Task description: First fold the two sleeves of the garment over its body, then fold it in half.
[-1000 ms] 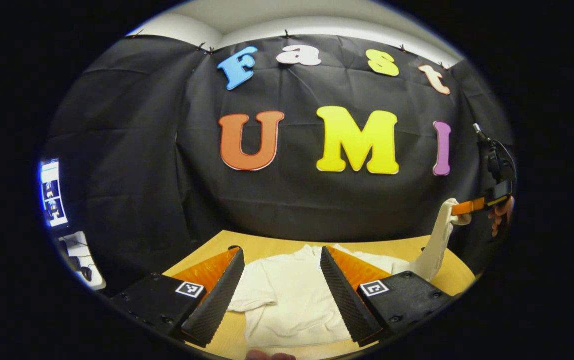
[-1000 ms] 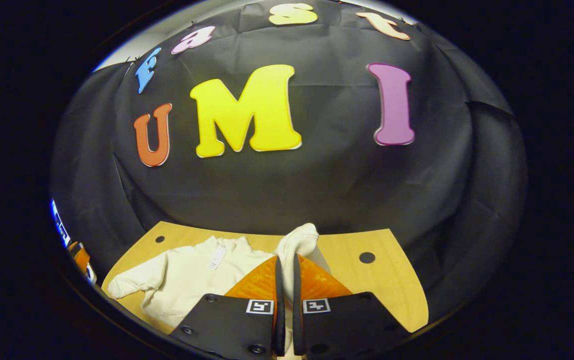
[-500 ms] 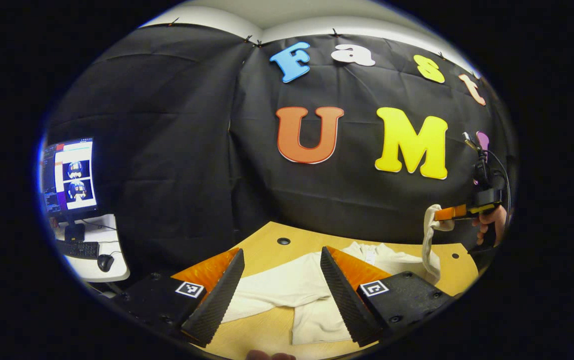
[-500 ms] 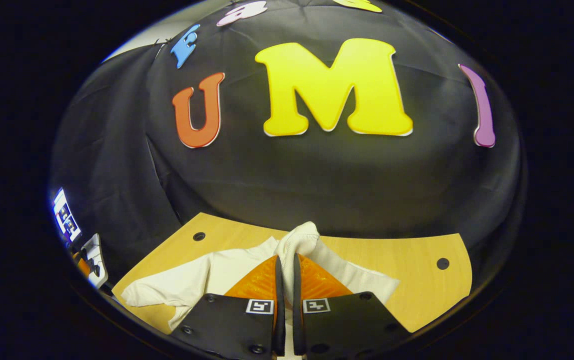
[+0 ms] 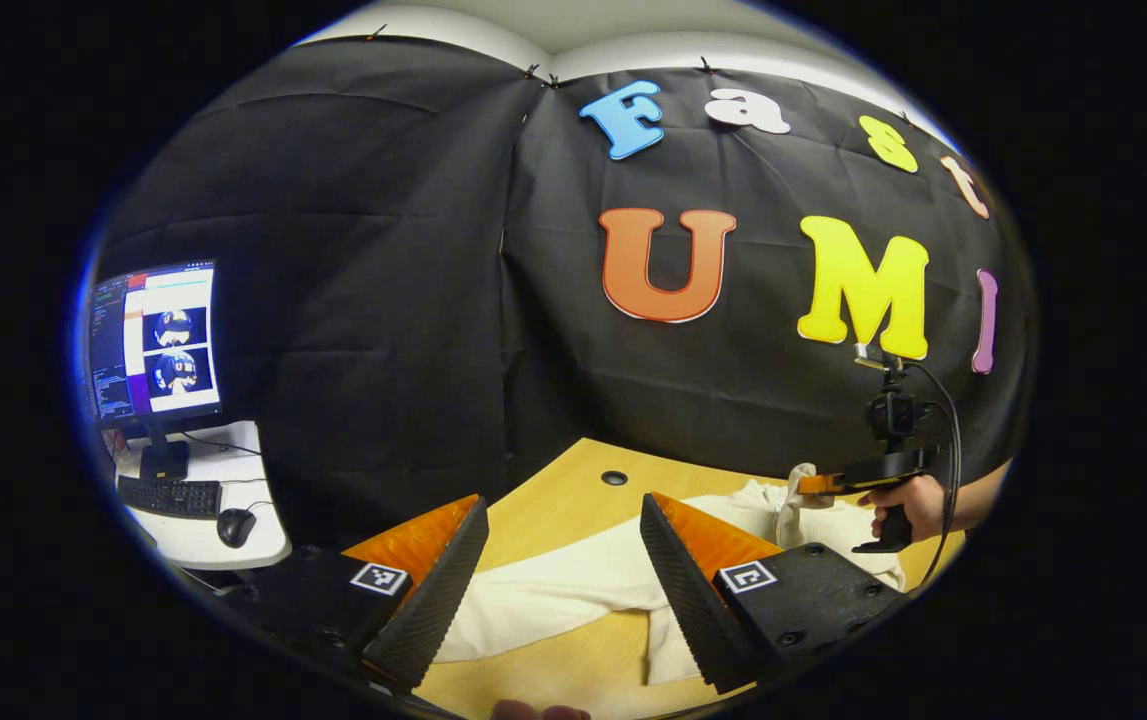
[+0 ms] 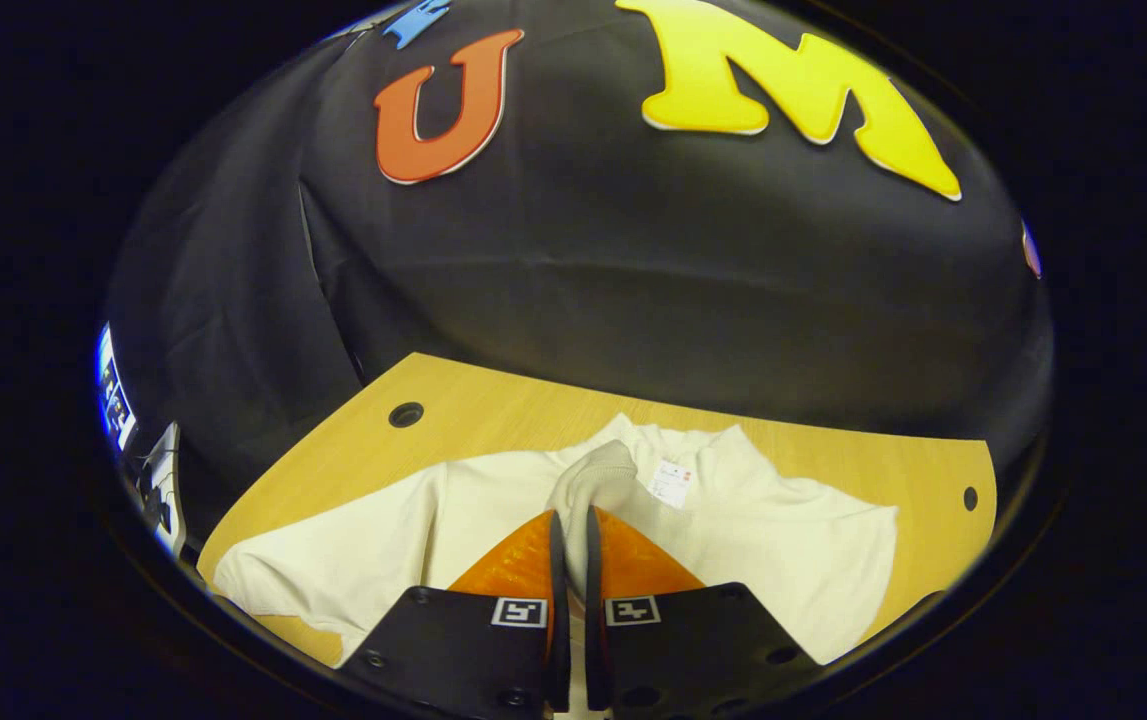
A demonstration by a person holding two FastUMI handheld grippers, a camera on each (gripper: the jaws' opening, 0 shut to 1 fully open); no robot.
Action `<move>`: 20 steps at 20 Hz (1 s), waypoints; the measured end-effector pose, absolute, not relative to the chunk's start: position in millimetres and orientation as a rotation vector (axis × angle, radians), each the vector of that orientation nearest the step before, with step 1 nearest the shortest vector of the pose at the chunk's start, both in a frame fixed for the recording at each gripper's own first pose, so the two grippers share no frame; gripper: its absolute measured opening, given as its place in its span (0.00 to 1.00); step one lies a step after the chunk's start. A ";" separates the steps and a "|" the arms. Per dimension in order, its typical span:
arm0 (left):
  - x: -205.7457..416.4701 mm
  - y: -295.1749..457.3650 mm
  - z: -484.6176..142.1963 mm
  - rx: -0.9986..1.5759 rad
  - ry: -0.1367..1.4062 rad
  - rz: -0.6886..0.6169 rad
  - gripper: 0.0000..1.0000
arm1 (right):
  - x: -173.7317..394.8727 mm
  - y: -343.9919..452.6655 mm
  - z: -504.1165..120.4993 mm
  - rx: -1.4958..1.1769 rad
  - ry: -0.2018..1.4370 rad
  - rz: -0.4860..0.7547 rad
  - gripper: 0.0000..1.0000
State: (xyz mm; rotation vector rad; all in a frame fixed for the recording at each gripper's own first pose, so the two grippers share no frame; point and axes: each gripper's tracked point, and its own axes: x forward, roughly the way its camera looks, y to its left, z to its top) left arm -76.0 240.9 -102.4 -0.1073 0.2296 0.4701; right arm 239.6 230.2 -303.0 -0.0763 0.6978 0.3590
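A cream-white long-sleeved cotton garment (image 6: 763,530) lies flat on the light wooden counter (image 6: 493,415), its collar and small white neck label (image 6: 671,482) toward twelve o'clock in the right gripper view. The right gripper (image 6: 570,530) has its jaws clenched on the cuff of one sleeve (image 6: 593,475), and the pinched cuff sits over the garment's chest, just at seven o'clock of the label. In the left gripper view that same gripper appears at three o'clock, held by a hand (image 5: 908,500), with the sleeve bunched at its tip above the garment.

The left gripper (image 5: 565,535) hovers above the near side of the counter with its jaws spread wide and nothing between them. The garment's other sleeve (image 5: 563,590) stretches out across the counter between its two fingers.

At nine o'clock in the left gripper view, a lit monitor (image 5: 155,345), a black keyboard (image 5: 168,495) and a mouse (image 5: 235,526) sit on a white side desk (image 5: 203,540).
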 end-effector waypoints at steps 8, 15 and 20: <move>-79.1 269.2 -110.0 -0.043 0.235 0.475 0.97 | 237.0 280.7 -345.8 -0.104 0.743 0.357 0.15; -85.6 277.1 -115.7 -0.035 0.230 0.457 0.97 | 217.3 304.8 -308.3 -0.021 0.684 0.461 0.53; -96.6 278.4 -118.7 0.005 0.211 0.398 0.97 | 195.5 289.2 -259.0 -0.051 0.562 0.474 0.58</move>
